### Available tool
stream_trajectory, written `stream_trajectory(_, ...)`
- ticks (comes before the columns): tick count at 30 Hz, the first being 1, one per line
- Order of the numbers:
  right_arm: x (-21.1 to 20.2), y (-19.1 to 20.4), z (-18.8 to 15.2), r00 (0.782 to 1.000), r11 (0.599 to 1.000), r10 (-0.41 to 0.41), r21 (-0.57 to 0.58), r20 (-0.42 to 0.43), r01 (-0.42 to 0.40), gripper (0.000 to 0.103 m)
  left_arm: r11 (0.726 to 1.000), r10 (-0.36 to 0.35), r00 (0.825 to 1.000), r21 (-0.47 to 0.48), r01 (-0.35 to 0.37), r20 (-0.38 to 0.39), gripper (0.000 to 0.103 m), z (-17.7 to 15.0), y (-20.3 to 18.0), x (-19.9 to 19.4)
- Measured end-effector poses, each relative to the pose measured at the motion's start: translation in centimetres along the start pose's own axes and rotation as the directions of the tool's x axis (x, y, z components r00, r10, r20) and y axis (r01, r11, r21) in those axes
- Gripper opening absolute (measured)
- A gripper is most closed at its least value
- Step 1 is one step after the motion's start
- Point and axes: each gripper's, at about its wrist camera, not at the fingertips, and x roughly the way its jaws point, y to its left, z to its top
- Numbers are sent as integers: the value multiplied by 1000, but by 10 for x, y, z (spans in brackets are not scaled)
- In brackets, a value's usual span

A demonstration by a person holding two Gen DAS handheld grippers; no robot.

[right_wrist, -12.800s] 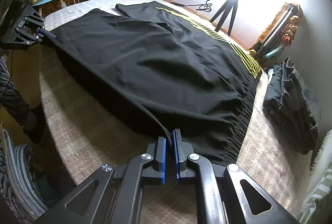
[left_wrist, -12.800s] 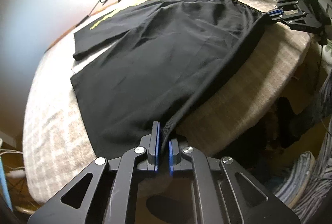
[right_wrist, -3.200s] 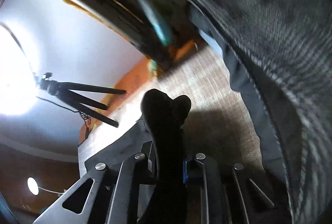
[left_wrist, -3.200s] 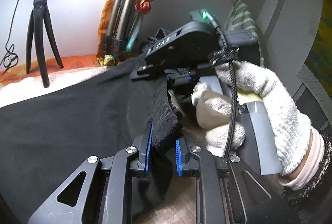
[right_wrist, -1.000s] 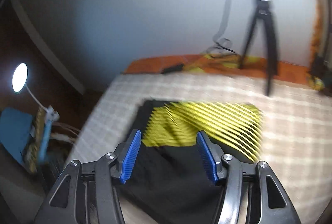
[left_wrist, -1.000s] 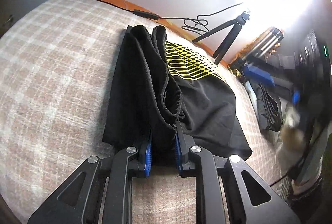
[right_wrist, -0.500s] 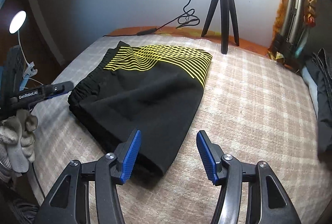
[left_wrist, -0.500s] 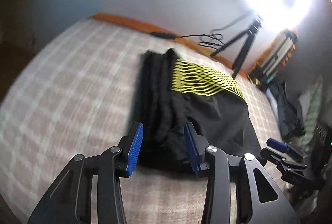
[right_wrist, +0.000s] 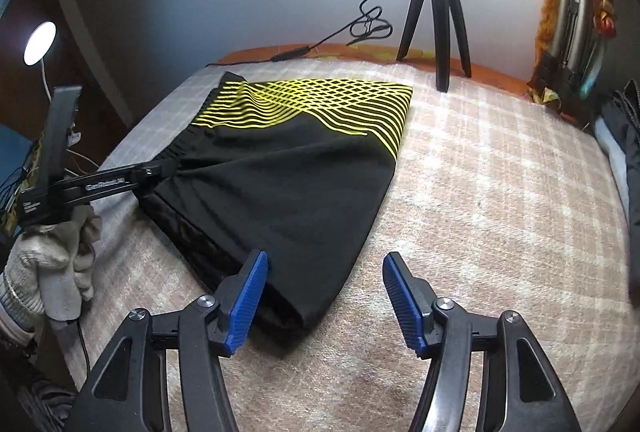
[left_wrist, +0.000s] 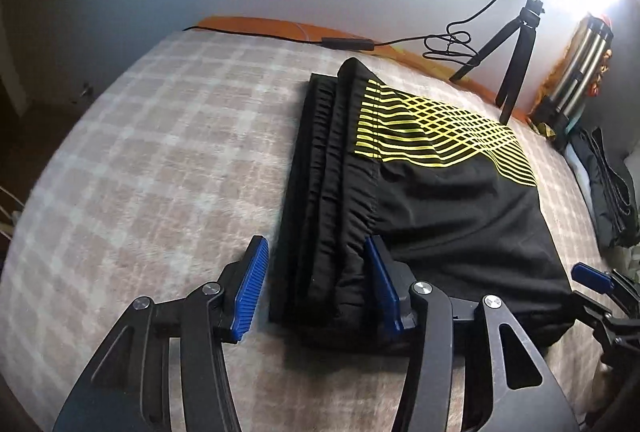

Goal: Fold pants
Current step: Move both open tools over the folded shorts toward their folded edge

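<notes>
The black pants with a yellow line pattern lie folded into a compact stack on the checked blanket; they also show in the right wrist view. My left gripper is open, its jaws straddling the elastic waistband edge of the stack. In the right wrist view it sits at the stack's left edge. My right gripper is open and empty, just past the near corner of the stack; its blue fingertip shows at the right in the left wrist view.
A black tripod stands at the far edge below a bright lamp, with a cable beside it. A dark pile of folded clothes lies at the right. A bundle of metal poles leans on the wall.
Both grippers have let go of the pants and opened. The left one has drawn back slightly from the waistband; the folded stack lies still on the blanket.
</notes>
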Motion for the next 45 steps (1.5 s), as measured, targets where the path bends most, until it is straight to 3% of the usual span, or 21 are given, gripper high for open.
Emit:
stream_trajectory(5,2,1,1,1000,1000,19,-1,-14,-19,63,999,-5,999,-53,8,41,55,9,2,-22)
stream_trajectory(11,-10,-6,18,999,999,45,24,25,-46,63,998,-55,995,-23,57,83,61,47,-6,-36)
stream_trajectory(19,13,-42,56,997,990,69,120,31,-72,69,996,-72,997,-44,71,-2,64,88,-19,25)
stream_trajectory(25,46,-77,78,993,966,108,232,38,-114,68,999,32,999,-5,-33,-32,64,104,-15,58)
stream_trajectory(27,59,-82,83,992,960,120,252,29,-124,63,999,36,997,-23,-38,-62,67,104,-6,68)
stream_trajectory(29,71,-83,83,994,961,109,256,0,-105,55,998,3,997,-58,-7,-81,68,105,5,71)
stream_trajectory(33,72,-87,86,986,954,163,253,22,-163,56,987,-108,992,-128,100,-58,68,109,21,59)
stream_trajectory(36,69,-97,89,976,936,212,278,43,-216,66,977,-162,985,-149,151,-64,68,113,31,55)
stream_trajectory(41,78,-105,95,949,909,315,278,29,-311,69,942,-301,946,-194,275,-119,69,114,41,65)
stream_trajectory(45,85,-102,97,941,914,337,235,13,-330,70,937,-329,935,-170,306,-131,69,111,30,69)
